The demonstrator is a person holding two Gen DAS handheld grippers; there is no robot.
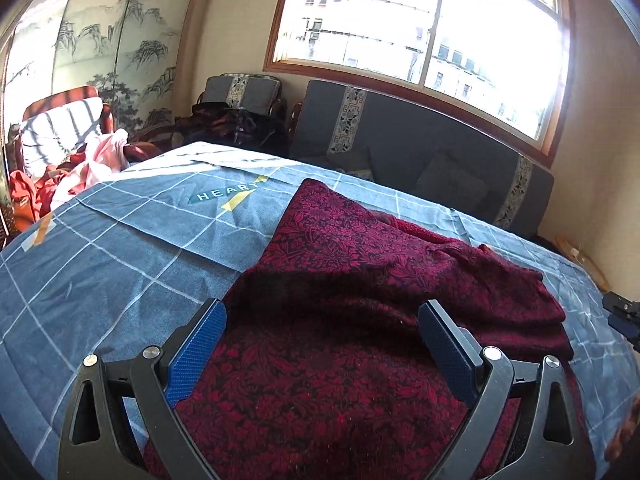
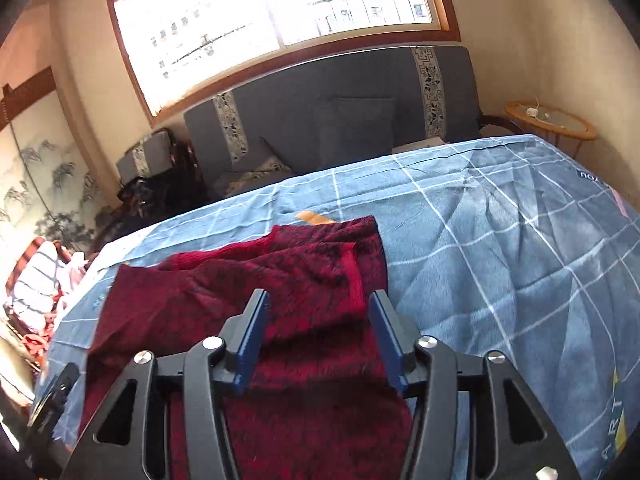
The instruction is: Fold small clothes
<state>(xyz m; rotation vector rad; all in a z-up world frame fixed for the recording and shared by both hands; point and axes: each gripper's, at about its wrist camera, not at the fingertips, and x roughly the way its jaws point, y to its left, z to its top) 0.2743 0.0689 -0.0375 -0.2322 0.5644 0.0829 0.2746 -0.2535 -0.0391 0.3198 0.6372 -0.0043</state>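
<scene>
A dark red floral-patterned garment lies partly folded on a blue checked bed sheet. My left gripper hovers over its near part, jaws wide apart, with nothing between the blue pads. In the right wrist view the same garment shows stacked layers with a plain red hem. My right gripper is open above that folded edge, its pads clear of the cloth. Part of the right gripper shows at the left view's right edge.
The sheet spreads wide to the right of the garment. A grey sofa stands under the window behind the bed. Loose clothes pile on a chair at the left. A round wicker side table stands at the far right.
</scene>
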